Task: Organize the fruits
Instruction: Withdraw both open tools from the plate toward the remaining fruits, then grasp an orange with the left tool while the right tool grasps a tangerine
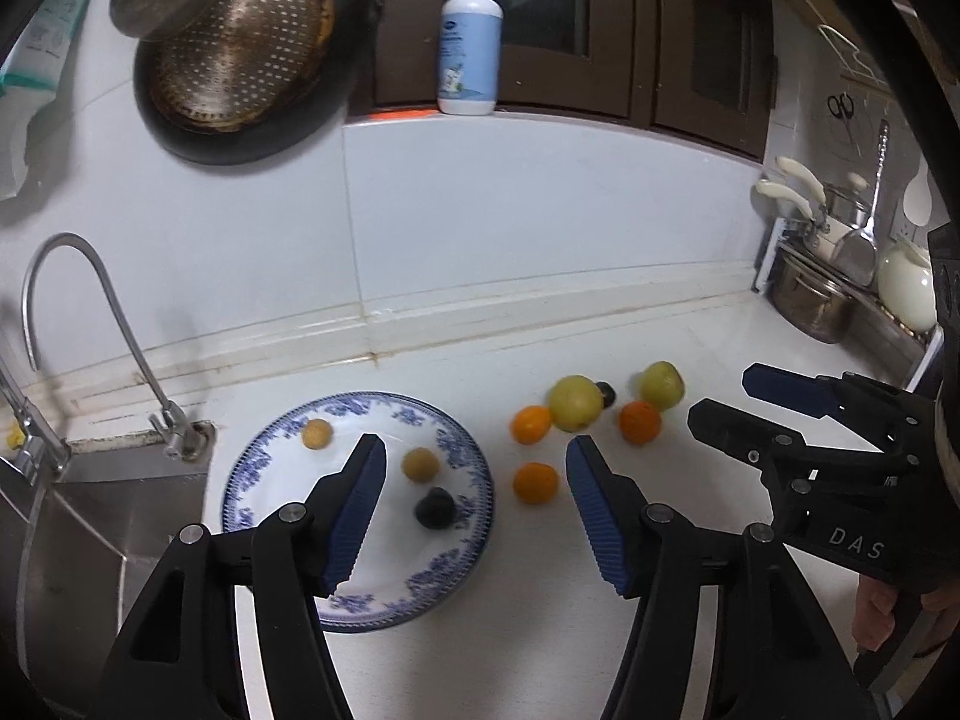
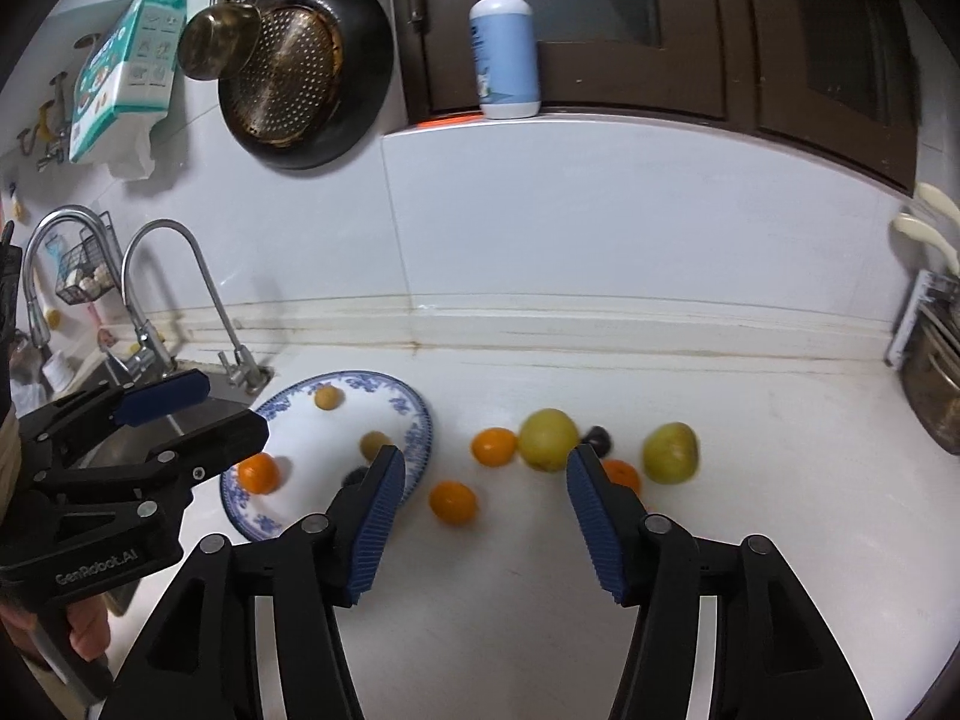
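Note:
A blue-and-white plate (image 1: 462, 462) lies on the white counter by the sink. On it are two small yellow-brown fruits (image 1: 419, 464), a dark plum (image 1: 434, 508) and, in the right wrist view, an orange (image 2: 259, 473). Three oranges (image 1: 534, 482), two green-yellow apples (image 1: 576, 402) and a dark fruit (image 1: 607, 393) lie right of the plate. My left gripper (image 1: 474, 468) is open and empty above the plate's right side. My right gripper (image 2: 483, 477) is open and empty above the loose oranges (image 2: 453, 502) and apples (image 2: 548, 439).
A steel sink (image 1: 90, 516) with a curved tap (image 1: 78, 294) is to the left. Pots and utensils (image 1: 828, 288) stand at the right end of the counter. A soap bottle (image 1: 471, 42) sits on the sill; a pan and strainer (image 1: 240, 54) hang on the wall.

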`<state>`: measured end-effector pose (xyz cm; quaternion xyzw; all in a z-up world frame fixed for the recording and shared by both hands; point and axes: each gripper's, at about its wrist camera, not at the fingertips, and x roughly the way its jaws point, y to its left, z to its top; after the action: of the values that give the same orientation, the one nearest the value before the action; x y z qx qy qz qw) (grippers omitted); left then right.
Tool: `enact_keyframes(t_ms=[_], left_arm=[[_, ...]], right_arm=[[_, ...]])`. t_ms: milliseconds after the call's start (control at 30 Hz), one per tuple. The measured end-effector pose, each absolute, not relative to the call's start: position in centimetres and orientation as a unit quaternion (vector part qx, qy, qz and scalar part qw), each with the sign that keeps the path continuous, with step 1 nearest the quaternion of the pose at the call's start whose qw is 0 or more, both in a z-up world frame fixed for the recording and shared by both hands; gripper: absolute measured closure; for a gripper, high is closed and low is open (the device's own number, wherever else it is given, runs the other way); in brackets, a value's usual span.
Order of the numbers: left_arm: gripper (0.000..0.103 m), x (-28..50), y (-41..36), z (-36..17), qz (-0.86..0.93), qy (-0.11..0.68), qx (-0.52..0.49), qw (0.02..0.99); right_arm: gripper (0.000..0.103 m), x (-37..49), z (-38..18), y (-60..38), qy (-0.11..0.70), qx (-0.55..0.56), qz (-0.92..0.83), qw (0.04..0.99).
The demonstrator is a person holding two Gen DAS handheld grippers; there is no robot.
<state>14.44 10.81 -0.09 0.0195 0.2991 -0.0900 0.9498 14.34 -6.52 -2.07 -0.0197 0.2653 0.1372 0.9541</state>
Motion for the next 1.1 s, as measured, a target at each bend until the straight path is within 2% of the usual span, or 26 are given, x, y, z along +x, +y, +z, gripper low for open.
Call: enact_keyframes(t_ms=[633,900,1100], left_arm=[[0.043,17.1,6.7,-4.8,-0.112,0.348,-0.011,0.931],[0.059,19.5,5.9,-7.2,-0.122,0.366,-0.007,0.922],[0.065,21.2,5.7,-9.1,-0.12,0.389,-0.01,0.913]], right_arm=[[0.046,16.5,-5.4,-11.6,0.305,-0.02,0.111,0.946],[0.046,19.4,-7.7,-12.7,0.332,-0.013,0.117,0.936],[0.046,21.5,-9.5,-12.8,0.35,-0.012,0.126,0.928]])
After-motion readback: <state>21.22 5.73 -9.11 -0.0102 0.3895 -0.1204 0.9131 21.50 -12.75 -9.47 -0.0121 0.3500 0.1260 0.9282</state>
